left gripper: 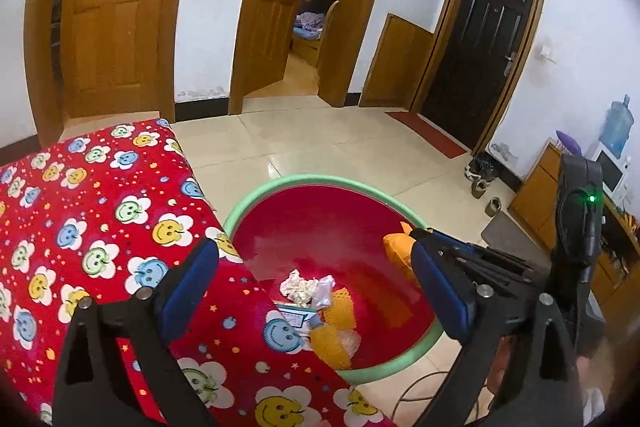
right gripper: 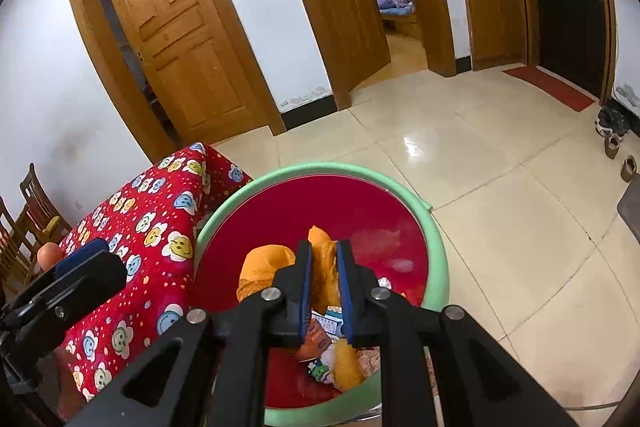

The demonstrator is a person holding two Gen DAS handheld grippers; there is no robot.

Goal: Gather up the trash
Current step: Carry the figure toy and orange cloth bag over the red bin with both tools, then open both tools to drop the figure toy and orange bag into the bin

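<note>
While the basin [left gripper: 280, 183] with its green rim and red inside sits on the tiled floor [left gripper: 320, 139], everything else can be placed from it. To the left of the basin, and touching its rim, stands the worktop [left gripper: 80, 211] under a red cloth printed with smiling flowers. The left gripper [left gripper: 316, 279] hangs above the basin's near left side with its blue-padded fingers [left gripper: 188, 283] spread wide apart and nothing between them; one finger is over the cloth, the other over the basin's right side.

On the basin's bottom lies the trash: a crumpled white tissue [left gripper: 298, 285], a clear plastic scrap [left gripper: 324, 291], a printed carton [left gripper: 296, 317] and yellow net wrappers [left gripper: 340, 311].

Over the right part of the basin, the right gripper [right gripper: 325, 287] is clamped on an orange bag [right gripper: 320, 259], its two pads nearly together with the bag's upper part pinched between them. The bag bulges out to the left of the gripper and hangs above the trash in the basin.

Well beyond the basin to the right, a red mat [left gripper: 428, 133] lies before a dark door [left gripper: 480, 51], with shoes [left gripper: 482, 167] near the wall.
</note>
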